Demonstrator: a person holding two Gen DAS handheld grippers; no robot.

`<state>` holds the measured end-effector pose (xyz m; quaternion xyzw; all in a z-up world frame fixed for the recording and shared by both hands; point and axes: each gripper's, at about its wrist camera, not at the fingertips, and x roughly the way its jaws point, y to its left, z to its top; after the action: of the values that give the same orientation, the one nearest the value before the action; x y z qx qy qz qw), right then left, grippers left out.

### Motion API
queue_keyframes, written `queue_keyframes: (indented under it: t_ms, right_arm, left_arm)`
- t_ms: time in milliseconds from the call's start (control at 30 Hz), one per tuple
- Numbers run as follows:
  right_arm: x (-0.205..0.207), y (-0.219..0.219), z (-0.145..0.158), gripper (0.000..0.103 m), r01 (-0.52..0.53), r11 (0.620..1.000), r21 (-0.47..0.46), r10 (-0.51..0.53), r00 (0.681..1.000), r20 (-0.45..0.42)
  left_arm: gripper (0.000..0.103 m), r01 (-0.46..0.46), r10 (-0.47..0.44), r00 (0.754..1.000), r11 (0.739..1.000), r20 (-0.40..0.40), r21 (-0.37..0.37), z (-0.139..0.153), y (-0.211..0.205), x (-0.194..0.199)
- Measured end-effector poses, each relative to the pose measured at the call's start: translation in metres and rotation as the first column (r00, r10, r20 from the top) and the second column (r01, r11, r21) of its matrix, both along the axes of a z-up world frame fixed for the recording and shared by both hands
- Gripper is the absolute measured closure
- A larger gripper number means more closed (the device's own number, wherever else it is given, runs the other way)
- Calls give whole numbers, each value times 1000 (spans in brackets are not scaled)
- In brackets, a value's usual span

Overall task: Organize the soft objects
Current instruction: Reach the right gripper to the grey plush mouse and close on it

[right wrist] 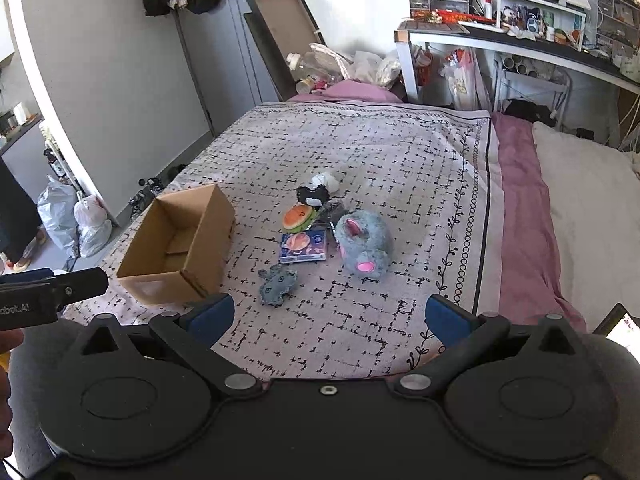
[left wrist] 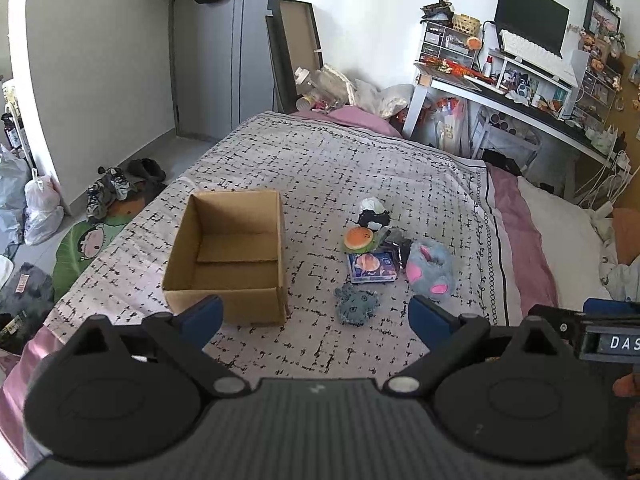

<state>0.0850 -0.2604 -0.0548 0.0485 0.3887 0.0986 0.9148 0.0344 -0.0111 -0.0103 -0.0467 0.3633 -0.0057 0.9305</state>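
Soft toys lie clustered on a patterned bedspread (left wrist: 320, 160), just right of an open cardboard box (left wrist: 228, 256) that holds nothing visible. Nearest the camera is a small grey-blue plush (left wrist: 355, 305); behind it a flat blue packet (left wrist: 372, 267) printed with a bun, an orange burger-shaped squishy (left wrist: 359, 238), a black-and-white plush (left wrist: 373, 216) and something dark and crinkly between them that is hard to identify. A fluffy grey slipper-like plush with pink ears (left wrist: 431, 268) sits at the right edge of the group, touching or nearly touching the packet.

Both tools hover above the near end of the bed, well short of the pile. The left gripper (left wrist: 316, 314) has its blue-padded fingers (left wrist: 204, 314) spread wide and grasping nothing; the right gripper (right wrist: 330, 316) is likewise released and unladen.

By the look of it the sorting has not begun: 0 items are in the box. The likely first step is a reach for the small grey-blue plush, closest to both tools, with the right gripper best lined up. That calls for lowering the spread fingers astride it, pinching into the pile without snagging the bedspread, then carrying it left over the box rim.
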Motion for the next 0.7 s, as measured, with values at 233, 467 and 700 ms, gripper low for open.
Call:
queue_keyframes:
  t_ms: [233, 467, 700]
  right_arm:
    - [26, -11, -9, 0, 35, 999, 11, -35, 999, -34]
    - [54, -23, -21, 0, 81, 996, 34, -78, 995, -61]
    - [85, -34, -36, 0, 109, 992, 70, -101, 989, -104]
  left_arm:
    - [5, 20, -20, 1000, 1000, -15, -13, -7, -9, 27]
    - [6, 40, -41, 998, 999, -41, -30, -15, -19, 58]
    - [7, 77, -79, 995, 996, -54, -40, -26, -35, 89]
